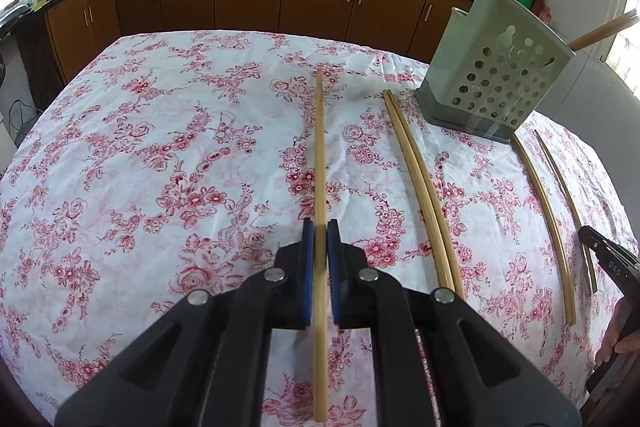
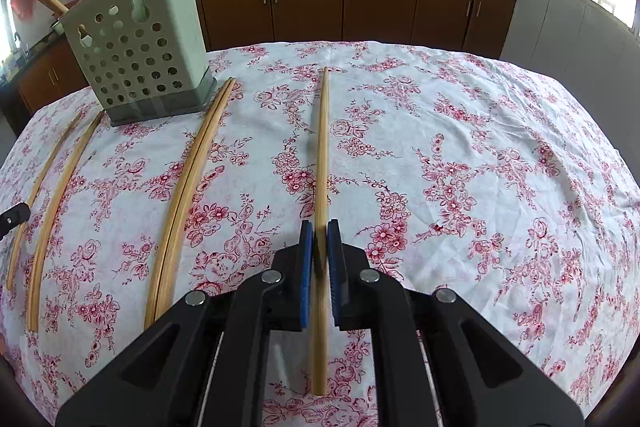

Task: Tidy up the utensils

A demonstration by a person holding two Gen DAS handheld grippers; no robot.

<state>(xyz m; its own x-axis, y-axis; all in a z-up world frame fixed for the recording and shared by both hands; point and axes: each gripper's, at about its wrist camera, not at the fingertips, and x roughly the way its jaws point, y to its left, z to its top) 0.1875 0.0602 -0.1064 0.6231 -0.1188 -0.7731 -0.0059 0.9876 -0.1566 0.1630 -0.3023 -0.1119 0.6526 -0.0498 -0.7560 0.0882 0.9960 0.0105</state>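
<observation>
Both grippers clamped on one chopstick each; holder not yet approached.

Near: left gripper [image 1: 320,241] has its blue pads closed tight on a long pale bamboo chopstick [image 1: 319,147], gripped low on the shaft, tip pointing away over the red-floral white tablecloth [image 1: 160,147]. Right gripper [image 2: 320,241] same, shut on its own bamboo stick [image 2: 322,147]. Between them on the cloth: a touching pair of chopsticks [image 1: 416,183], then two loose ones [image 1: 548,211]. Far: perforated grey-green plastic utensil holder [image 1: 500,67], a few sticks already inside.

Risk: long overhang beyond a narrow pinch, so a stick may pivot or slip and miss the holder mouth; the two tips could also clash at the opening.

Only the left view shows the person's hand [image 1: 618,339] on the other gripper.
</observation>
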